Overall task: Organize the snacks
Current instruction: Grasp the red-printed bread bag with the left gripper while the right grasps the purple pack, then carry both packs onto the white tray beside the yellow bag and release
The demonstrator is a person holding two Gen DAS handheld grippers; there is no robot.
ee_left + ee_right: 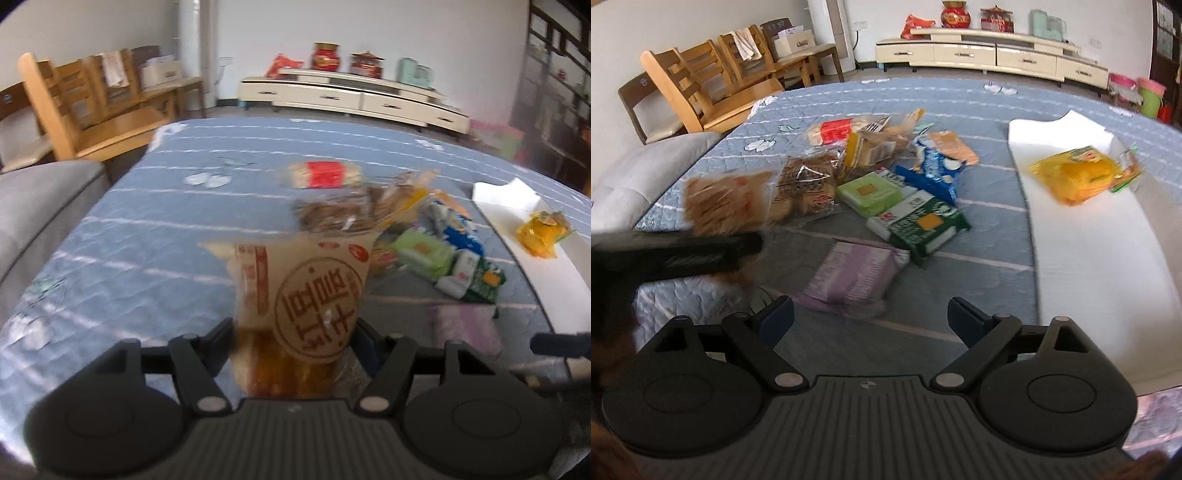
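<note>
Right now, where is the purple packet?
In the right wrist view the purple packet lies on the blue quilt, just ahead of the open right gripper, beside the dark green packet.

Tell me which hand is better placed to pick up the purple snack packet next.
Right. The right tongs stand open and empty just short of the purple snack packet. The left tongs already have the tan printed bread bag between their fingers.

A quilted blue cloth bedspread looks soft and matt. The glossy clear-and-tan plastic snack bag crinkles and shines. The pale wooden chairs look smooth, and the black plastic right gripper is matt and ribbed.
</note>
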